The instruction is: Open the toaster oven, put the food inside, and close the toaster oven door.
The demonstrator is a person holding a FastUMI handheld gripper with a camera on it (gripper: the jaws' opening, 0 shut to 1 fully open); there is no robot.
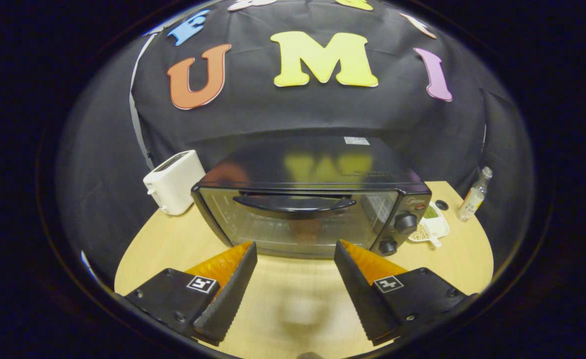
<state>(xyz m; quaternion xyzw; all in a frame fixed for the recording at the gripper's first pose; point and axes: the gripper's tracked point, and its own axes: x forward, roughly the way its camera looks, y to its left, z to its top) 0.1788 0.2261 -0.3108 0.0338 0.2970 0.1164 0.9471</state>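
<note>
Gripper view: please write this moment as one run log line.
gripper: open, holds nothing | toaster oven: just ahead, door shut | food: seems inside

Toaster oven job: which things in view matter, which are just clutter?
Job: toaster oven, door shut; its door handle; hand-held gripper, open, just short of the door.
Clutter: white toaster, small bottle, dish of beans.

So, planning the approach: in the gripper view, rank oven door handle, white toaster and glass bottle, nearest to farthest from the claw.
The claw is open.
1. Oven door handle, straight ahead.
2. White toaster, left of the oven.
3. Glass bottle, far right.
</note>
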